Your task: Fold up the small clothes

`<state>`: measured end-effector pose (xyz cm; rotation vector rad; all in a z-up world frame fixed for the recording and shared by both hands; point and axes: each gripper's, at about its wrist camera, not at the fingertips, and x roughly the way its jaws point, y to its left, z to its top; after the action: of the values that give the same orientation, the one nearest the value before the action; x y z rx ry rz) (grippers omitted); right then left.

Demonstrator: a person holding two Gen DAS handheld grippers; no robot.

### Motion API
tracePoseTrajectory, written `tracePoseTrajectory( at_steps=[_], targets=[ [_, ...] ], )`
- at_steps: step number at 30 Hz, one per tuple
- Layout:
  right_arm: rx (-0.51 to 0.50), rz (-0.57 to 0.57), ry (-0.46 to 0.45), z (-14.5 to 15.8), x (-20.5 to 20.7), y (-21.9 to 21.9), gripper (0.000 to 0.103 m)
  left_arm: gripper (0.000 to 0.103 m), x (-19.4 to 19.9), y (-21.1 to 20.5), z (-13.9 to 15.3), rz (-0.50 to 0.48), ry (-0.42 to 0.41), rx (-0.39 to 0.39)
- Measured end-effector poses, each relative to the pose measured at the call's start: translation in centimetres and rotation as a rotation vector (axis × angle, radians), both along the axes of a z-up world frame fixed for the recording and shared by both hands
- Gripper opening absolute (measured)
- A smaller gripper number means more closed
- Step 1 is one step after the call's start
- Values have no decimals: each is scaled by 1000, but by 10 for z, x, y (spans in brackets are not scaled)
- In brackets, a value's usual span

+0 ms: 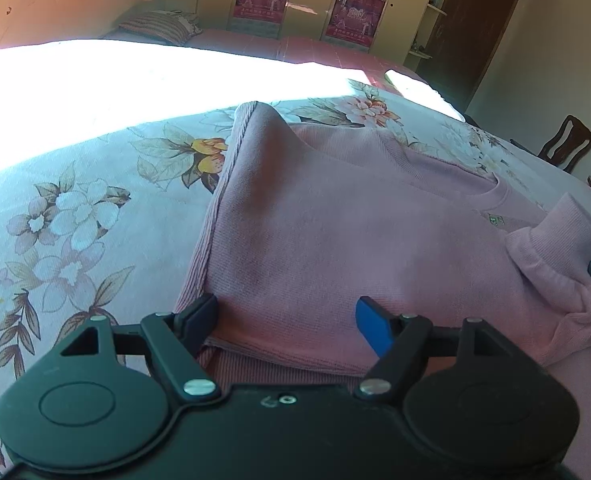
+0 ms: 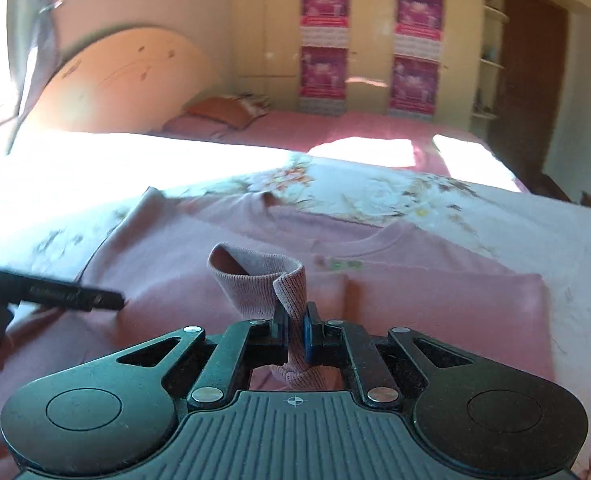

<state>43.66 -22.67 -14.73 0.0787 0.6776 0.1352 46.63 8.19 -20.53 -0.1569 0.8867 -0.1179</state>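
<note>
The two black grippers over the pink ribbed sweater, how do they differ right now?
The right gripper is shut on the sweater's ribbed sleeve cuff, which stands up from between its pads. The left gripper is open, its jaws wide apart over the folded pink sweater, pinching nothing. The right lifts cloth; the left only hovers at the sweater's near edge. Both are black two-finger tools with one blue pad, pointing down at the same garment on the floral bedsheet.

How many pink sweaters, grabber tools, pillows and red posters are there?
Pink sweater: 1
Hand-held grippers: 2, left hand-held gripper and right hand-held gripper
Pillow: 1
Red posters: 4
Total: 8
</note>
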Motion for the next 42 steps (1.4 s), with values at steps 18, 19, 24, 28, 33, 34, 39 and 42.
tracePoseTrajectory(
  at_steps=[18, 19, 24, 28, 33, 34, 39, 42],
  targets=[
    [122, -215, 163, -9, 0, -87, 66, 75, 12, 3, 13, 40, -5, -6],
    [131, -215, 178, -14, 4, -89, 66, 75, 15, 3, 14, 42, -9, -4],
    [202, -181, 231, -31, 24, -83, 40, 75, 32, 0, 12, 38, -16, 24],
    [158, -142, 218, -28, 27, -74, 13, 75, 41, -1, 9, 51, -28, 40],
    [49, -119, 90, -5, 19, -63, 7, 76, 57, 6, 5, 80, -20, 41],
    [0, -110, 45, 2, 17, -59, 7, 76, 60, 7, 5, 85, -21, 44],
    [-123, -118, 35, 0, 23, -62, 7, 78, 76, 9, 5, 88, -22, 54],
    [-41, -116, 188, -30, 32, -75, 8, 77, 83, 7, -2, 79, -11, 74]
  ],
)
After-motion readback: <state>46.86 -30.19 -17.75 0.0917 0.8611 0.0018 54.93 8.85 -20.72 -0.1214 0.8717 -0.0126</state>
